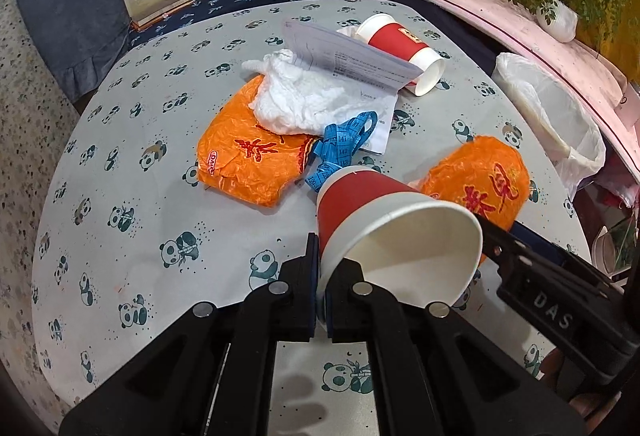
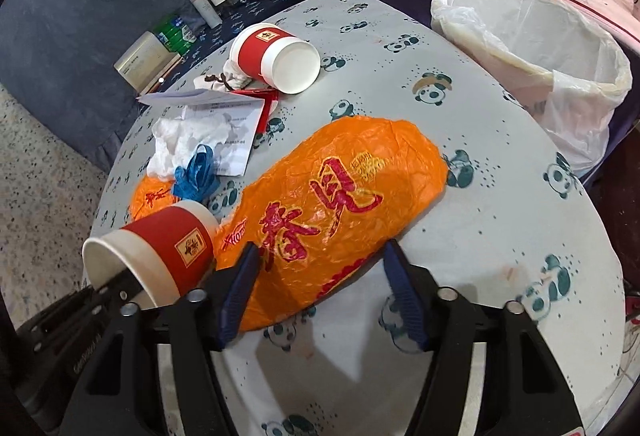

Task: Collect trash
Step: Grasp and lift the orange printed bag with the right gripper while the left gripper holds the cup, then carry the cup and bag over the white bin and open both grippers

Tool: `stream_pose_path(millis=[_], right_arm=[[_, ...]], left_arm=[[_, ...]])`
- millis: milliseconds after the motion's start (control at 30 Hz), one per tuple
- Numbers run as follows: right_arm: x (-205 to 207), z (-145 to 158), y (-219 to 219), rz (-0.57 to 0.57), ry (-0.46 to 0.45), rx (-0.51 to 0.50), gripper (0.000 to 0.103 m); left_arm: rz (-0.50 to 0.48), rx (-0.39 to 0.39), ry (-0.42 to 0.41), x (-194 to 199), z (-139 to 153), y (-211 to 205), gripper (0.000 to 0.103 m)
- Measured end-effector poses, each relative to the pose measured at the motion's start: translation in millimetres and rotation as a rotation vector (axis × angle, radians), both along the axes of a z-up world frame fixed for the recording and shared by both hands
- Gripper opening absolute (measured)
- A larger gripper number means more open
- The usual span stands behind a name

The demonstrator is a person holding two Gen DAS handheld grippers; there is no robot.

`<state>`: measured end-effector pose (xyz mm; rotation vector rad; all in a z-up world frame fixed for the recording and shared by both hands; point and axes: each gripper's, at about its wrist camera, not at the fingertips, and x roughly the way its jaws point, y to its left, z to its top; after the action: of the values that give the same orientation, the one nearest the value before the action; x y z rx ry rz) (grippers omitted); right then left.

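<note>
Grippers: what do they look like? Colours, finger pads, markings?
Both are black plastic linkages with round silver pins. The left gripper has black fingers with blue inner pads. The right gripper has ribbed blue finger pads; white letters "DAS" mark its body. No cables or sleeves visible.

The crumpled orange plastic wrapper (image 2: 336, 211) bore two large red Chinese characters, apparently 春见, with a small red oval logo beside them, not legible. The second orange plastic wrapper (image 1: 248, 163) carried a similar red character and oval logo. The blue measuring tape (image 1: 344, 147) showed the numerals 141 and 142. The black gripper body (image 1: 556, 312) bore raised letters "DAS". Print on the white paper sheet (image 1: 356, 63) was too small to read.
</note>
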<state>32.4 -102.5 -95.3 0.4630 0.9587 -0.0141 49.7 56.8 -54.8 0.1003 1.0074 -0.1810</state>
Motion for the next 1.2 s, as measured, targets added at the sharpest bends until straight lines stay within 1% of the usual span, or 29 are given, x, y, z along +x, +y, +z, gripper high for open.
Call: stream_pose_path(millis=[33, 67, 100, 133, 167, 300, 400, 500, 767, 1000, 1200], right_arm=[[2.4, -0.3, 0.4, 0.0, -0.002, 0.0, 0.05], [4.4, -0.6, 0.9, 0.002, -0.002, 0.001, 0.041], [7.1, -1.9, 1.8, 0.007, 0.003, -0.001, 0.03], [9.1, -3.2, 2.1, 0.009, 0.008, -0.006, 0.025], [9.0, -4.0, 1.5, 0.009, 0.008, -0.008, 0.019], [9.4, -4.4, -0.5, 0.01, -0.004, 0.0, 0.011], [5.9, 3.7, 0.3, 0.011, -0.035, -0.039, 0.007], [2.6, 14.9, -3.3, -0.005, -0.064, -0.074, 0.007], [-10.0, 50.3, -27.6, -0.076, -0.142, -0.137, 0.007], [-20.9, 82.3, -59.3, -0.162, -0.214, -0.184, 0.007], [-33.2, 100.6, -105.4, -0.27, -0.253, -0.218, 0.007]], left_arm=[[-0.001, 0.004, -0.001, 0.2, -0.2, -0.6, 0.003], [-0.001, 0.005, -0.001, 1.1, 0.0, -1.3, 0.003], [0.0, 0.005, -0.001, 1.5, 0.1, -1.5, 0.003], [0.002, 0.008, 0.0, 2.3, -0.1, -1.6, 0.003], [0.004, 0.007, 0.001, 3.1, -0.6, -1.4, 0.003], [0.005, 0.007, 0.01, 5.6, -2.6, -1.2, 0.003], [0.0, 0.003, 0.012, 5.4, -1.4, -2.3, 0.003], [-0.01, -0.007, 0.007, 4.8, 3.5, -5.5, 0.003], [-0.047, -0.033, -0.044, 3.1, 29.4, -21.6, 0.003], [-0.115, -0.058, -0.096, 10.5, 56.0, -58.8, 0.003], [-0.203, -0.091, -0.114, 23.5, 71.1, -108.5, 0.003]])
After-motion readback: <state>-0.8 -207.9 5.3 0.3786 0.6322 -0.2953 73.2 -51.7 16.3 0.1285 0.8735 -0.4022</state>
